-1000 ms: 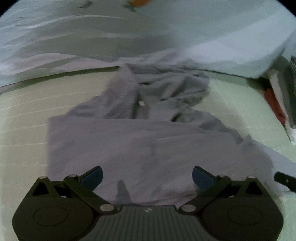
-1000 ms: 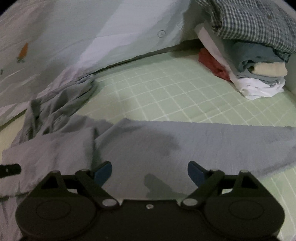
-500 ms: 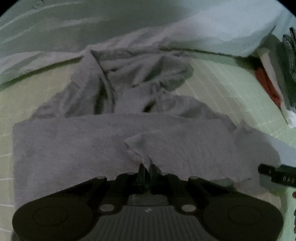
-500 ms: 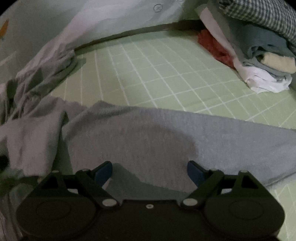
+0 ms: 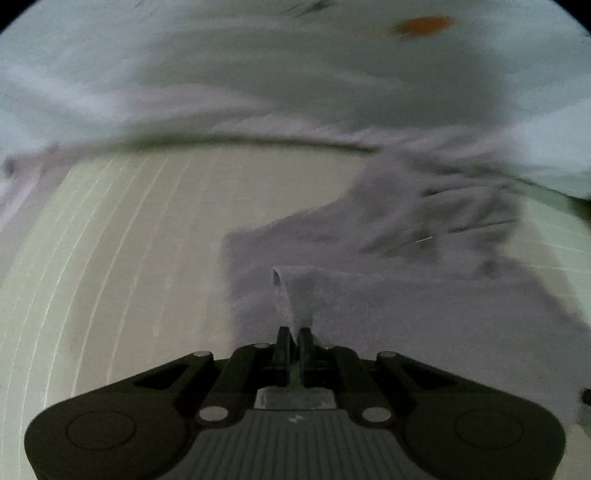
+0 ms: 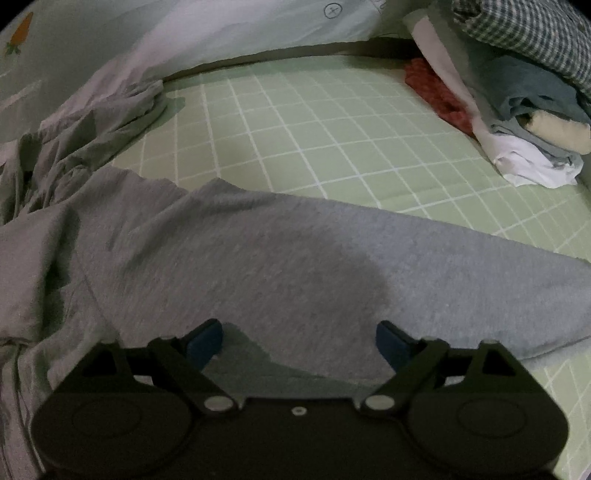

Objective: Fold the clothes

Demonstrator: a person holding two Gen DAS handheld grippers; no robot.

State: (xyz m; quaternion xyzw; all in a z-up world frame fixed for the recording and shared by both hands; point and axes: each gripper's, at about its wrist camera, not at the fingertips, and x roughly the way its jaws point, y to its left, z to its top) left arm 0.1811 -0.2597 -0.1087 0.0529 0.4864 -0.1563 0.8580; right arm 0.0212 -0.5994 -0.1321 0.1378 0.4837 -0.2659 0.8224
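A grey garment lies spread over the green checked bed sheet, its far part bunched at the left. In the left wrist view the same grey garment fills the right half, blurred by motion. My left gripper is shut on a pinched-up fold of its near edge, and the cloth rises in a small peak from the jaws. My right gripper hovers open low over the garment's near edge, with only cloth below and nothing held between its blue pads.
A stack of folded clothes with a checked shirt on top sits at the far right. A pale quilt with a carrot print is heaped along the back. Bare green sheet lies left of the garment.
My left gripper closed on the garment's near edge and has swung left with it, lifting a fold. My right gripper stayed open and moved slightly forward over the cloth.
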